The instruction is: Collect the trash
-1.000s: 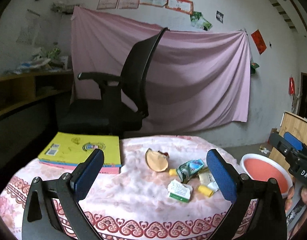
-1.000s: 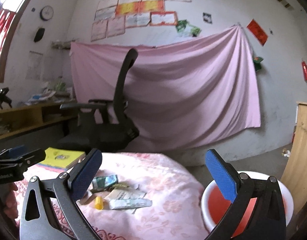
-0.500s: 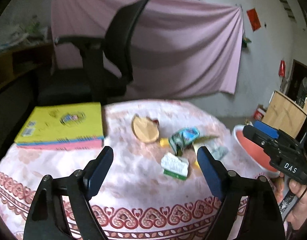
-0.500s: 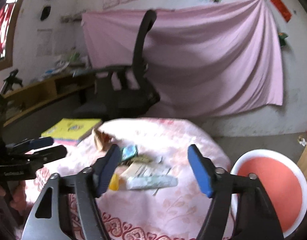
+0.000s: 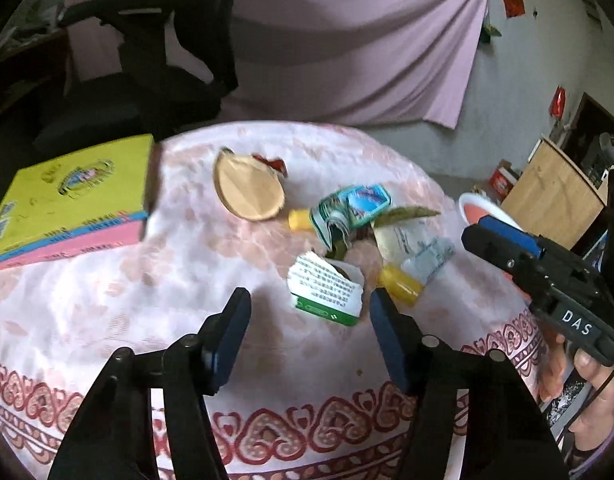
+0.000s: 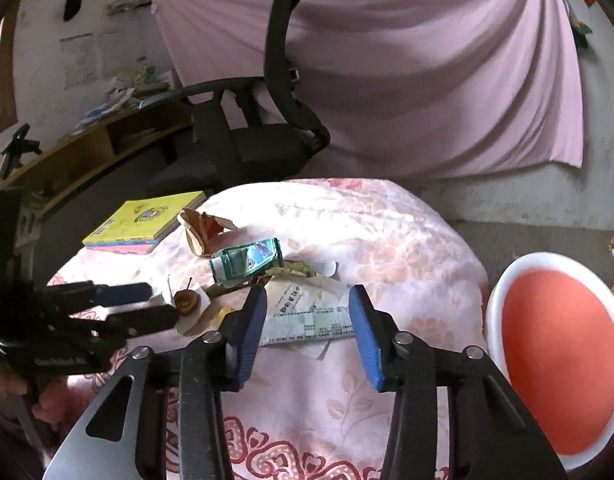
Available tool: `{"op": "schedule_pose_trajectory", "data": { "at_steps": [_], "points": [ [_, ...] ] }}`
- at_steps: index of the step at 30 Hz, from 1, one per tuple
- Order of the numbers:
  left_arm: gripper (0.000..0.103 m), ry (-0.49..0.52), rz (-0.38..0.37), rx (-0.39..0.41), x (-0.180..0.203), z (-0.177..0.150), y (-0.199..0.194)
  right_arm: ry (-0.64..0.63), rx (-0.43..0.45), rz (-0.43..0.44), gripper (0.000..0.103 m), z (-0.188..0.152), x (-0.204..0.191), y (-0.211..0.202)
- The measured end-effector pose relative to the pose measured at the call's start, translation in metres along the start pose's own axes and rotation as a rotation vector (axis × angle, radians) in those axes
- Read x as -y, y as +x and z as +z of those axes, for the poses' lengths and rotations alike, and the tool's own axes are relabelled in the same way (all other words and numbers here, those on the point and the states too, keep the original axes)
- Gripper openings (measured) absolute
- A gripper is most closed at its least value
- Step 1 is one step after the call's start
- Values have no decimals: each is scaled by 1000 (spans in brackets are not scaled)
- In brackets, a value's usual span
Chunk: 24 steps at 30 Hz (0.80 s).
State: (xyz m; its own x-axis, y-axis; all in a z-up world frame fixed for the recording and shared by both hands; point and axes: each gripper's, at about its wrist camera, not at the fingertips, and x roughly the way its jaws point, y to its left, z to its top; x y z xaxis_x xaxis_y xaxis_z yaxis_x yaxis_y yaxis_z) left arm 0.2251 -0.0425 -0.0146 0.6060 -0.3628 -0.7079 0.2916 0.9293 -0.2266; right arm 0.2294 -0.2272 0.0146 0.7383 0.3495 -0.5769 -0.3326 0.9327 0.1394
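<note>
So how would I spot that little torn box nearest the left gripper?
Start at the round table with the pink floral cloth. In the trash pile, the torn box lies nearest the front edge, before the left gripper. Only it has a green stripe below small print.

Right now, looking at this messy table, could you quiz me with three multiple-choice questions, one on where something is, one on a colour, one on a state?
1. Where does the yellow book lie?
A. on the tablecloth's left part
B. in the basin
C. on the chair

2. What colour is the inside of the basin?
A. green
B. orange-red
C. black

3. How is the left hand-held gripper?
A. shut on a bottle
B. open, empty
C. holding the book

Answers:
1 A, it rests flat on the tablecloth.
2 B, white rim, orange-red inside.
3 B, its pads stand apart just short of the white-and-green carton.
</note>
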Motion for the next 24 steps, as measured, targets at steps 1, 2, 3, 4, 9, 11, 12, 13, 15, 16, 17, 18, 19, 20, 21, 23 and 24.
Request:
{"op": "schedule_pose_trajectory", "data": {
  "at_steps": [1,2,3,4,9,11,12,13,15,16,17,18,19,20,21,23,24],
  "points": [
    [55,-9,-5,-7,0,0,2,3,-7,3,38,0,1,1],
    [55,-16,-10,-8,-1,1,3,4,-16,3,38,0,1,3],
    [54,-25,-17,-7,-1,1,4,3,-23,3,38,0,0,4],
    [54,-30,-22,-6,-1,1,5,3,-30,2,38,0,0,6],
    [32,-55,-28,-15,-4,5,10,-5,-51,1,38,-1,-2,8],
    [32,-67,-41,-10,-8,7,9,-9,-56,3,38,-1,-4,9],
    [32,-72,-44,-6,-9,7,8,-12,-59,5,38,-1,-4,9],
    [32,-78,-47,-1,-10,7,6,-15,-63,9,38,-2,-5,10],
    [31,-91,-55,7,-12,4,0,-25,-75,18,38,-2,-7,12],
    [31,-96,-57,9,-13,3,-3,-32,-82,23,38,-2,-9,13],
    [31,-97,-59,14,-15,2,-7,-39,-89,29,38,-2,-12,14],
    [31,-96,-58,16,-16,0,-11,-45,-93,34,38,-3,-14,14],
    [31,-88,-51,18,-17,-1,-16,-50,-97,46,38,-3,-16,14],
    [31,-78,-41,21,-17,-2,-19,-50,-103,62,38,-4,-18,14],
    [31,-59,-25,25,-18,-3,-23,-47,-108,75,38,-5,-20,15],
    [31,-18,-4,23,-18,-6,-30,-40,-120,102,38,-6,-23,16],
    [31,-7,-1,20,-18,-7,-30,-38,-124,108,38,-6,-25,16]
  ]
}}
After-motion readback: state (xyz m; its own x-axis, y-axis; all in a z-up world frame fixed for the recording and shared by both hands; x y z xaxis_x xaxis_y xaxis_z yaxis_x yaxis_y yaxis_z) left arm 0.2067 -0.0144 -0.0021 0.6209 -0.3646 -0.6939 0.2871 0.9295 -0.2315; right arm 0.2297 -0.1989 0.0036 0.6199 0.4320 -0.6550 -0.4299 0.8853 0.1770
